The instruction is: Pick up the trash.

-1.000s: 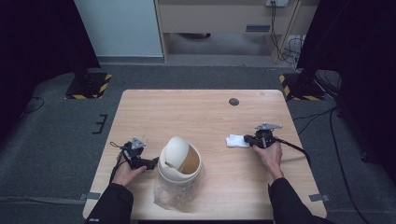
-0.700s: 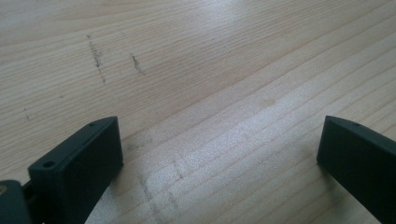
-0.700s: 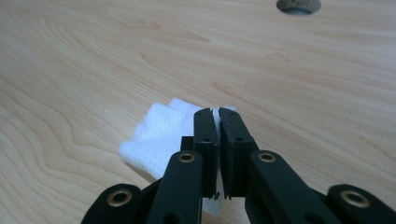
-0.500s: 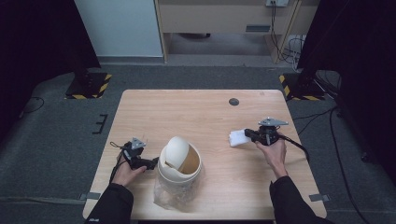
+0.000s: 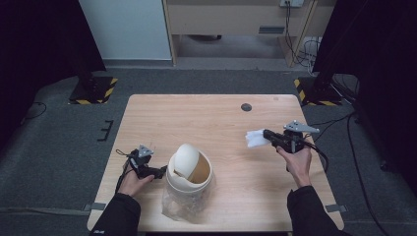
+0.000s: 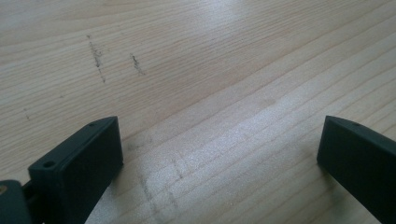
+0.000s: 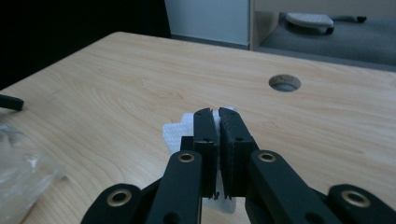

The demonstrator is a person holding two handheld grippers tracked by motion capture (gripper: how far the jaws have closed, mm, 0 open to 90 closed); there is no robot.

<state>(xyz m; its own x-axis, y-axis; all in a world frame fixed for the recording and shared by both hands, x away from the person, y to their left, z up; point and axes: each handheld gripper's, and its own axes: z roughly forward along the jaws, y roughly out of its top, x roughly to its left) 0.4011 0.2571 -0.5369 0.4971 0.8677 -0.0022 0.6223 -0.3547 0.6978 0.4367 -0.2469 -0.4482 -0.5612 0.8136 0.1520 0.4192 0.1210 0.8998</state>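
Observation:
A white crumpled tissue (image 5: 255, 138) hangs above the right side of the wooden table (image 5: 216, 118), pinched in my right gripper (image 5: 265, 135), which is shut on it. In the right gripper view the tissue (image 7: 180, 130) pokes out to the left of and behind the closed black jaws of the right gripper (image 7: 218, 114). A cream swing-lid bin (image 5: 189, 172) with a clear plastic liner stands near the table's front, left of centre. My left gripper (image 5: 160, 172) rests on the table just left of the bin. Its fingers (image 6: 88, 158) stand wide apart over bare wood, open.
A round cable hole (image 5: 246, 107) lies in the table's far right part, also seen as a cable hole (image 7: 285, 83) ahead of the right gripper. The clear liner (image 7: 18, 172) shows at the lower left of that view. Dark stands flank the table on the carpet.
My right gripper has risen off the table with the tissue and shifted slightly. The left gripper and the bin have stayed put.

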